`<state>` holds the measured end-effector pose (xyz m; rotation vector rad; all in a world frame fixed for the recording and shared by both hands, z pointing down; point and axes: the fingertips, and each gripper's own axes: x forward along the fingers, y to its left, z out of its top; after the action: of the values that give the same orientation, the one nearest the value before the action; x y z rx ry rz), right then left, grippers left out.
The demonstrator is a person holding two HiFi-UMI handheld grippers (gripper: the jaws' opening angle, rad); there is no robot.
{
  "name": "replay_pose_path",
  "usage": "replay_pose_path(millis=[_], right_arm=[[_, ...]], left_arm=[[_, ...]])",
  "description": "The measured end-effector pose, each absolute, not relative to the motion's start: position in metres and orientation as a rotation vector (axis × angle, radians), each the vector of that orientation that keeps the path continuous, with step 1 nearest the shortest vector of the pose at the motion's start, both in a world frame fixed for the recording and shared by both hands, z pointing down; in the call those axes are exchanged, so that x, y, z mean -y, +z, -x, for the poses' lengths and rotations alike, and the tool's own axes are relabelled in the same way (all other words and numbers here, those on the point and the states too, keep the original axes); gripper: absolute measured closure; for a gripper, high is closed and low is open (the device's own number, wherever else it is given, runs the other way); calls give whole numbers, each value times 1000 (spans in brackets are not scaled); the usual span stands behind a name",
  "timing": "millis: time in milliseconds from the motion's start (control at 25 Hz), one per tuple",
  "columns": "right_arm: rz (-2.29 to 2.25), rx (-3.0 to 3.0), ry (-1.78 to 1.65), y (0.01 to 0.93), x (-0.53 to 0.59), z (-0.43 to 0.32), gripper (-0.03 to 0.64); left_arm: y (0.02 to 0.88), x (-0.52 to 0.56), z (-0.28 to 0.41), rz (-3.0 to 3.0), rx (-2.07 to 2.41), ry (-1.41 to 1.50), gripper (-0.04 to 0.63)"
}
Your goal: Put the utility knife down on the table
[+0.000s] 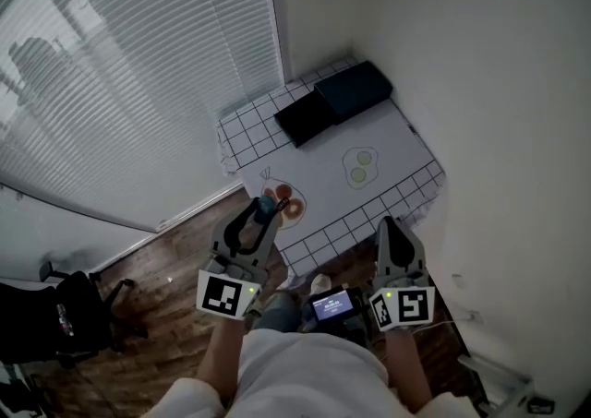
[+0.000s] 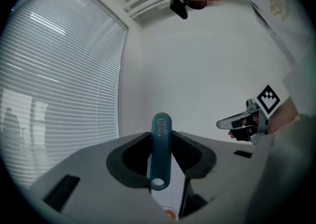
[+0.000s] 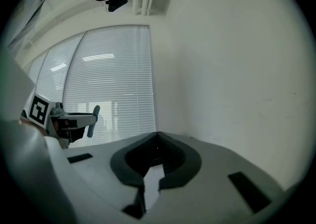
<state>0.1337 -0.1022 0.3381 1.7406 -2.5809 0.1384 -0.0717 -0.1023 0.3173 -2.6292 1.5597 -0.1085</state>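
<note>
A teal-blue utility knife (image 2: 161,151) stands upright between the jaws of my left gripper (image 2: 161,141), which is shut on it. In the head view the left gripper (image 1: 262,209) is raised near the table's front left corner, the utility knife (image 1: 266,207) showing at its tip. My right gripper (image 1: 391,228) hovers at the front edge of the table (image 1: 388,144), tips together with nothing between them. In the right gripper view my right gripper (image 3: 157,136) points up at the wall, and the knife (image 3: 93,120) sticks out of the left gripper at far left.
The small table has a white cloth with a grid border and printed food pictures (image 1: 360,167). Two dark flat boxes (image 1: 334,101) lie at its far end. Window blinds (image 1: 138,65) are left, a white wall right, a black chair (image 1: 65,319) on the wood floor.
</note>
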Motion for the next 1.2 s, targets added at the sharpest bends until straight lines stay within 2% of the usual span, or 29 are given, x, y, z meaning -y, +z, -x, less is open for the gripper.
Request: replay_pose_path(millis=[360, 1200], right_arm=[[-1745, 2605, 173, 347, 116, -129, 609], [-1700, 2427, 318, 424, 147, -131, 609]], left_arm=[[332, 126, 68, 2671, -1526, -152, 457], [432, 170, 44, 2890, -1461, -332, 456]])
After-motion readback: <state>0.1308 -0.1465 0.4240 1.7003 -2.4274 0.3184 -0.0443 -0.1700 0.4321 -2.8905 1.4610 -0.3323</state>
